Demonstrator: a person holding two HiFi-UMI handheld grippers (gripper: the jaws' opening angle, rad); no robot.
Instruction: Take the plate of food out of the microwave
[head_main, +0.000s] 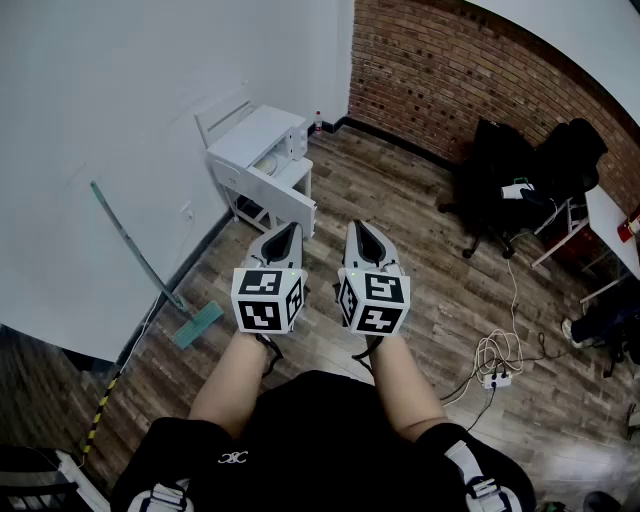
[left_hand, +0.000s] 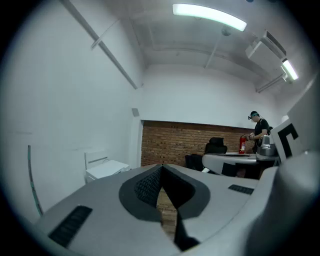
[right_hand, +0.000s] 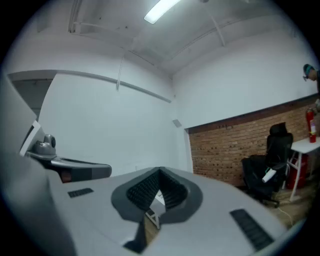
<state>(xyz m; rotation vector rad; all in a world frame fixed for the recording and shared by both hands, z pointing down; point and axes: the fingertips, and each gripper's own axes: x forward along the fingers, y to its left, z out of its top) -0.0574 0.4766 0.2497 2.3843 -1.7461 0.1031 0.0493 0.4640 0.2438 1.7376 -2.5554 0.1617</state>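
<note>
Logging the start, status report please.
Left gripper and right gripper shut, empty. Microwave on white table ahead, not reached. Mop leaning at left, off the path.

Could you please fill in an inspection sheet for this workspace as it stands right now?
Surface: wooden floor; no worktop beneath the grippers.
Job's things: white stand by the wall, well ahead; the white box on it is probably the microwave; plate too small to make out.
Clutter: mop against the wall; small bottle in the corner.
Grippers: left gripper and right gripper both shut, empty, side by side.
Cables: white cable and power strip on the floor, right.
Surroundings: brick wall, black office chairs, white desk, a distant person.
</note>
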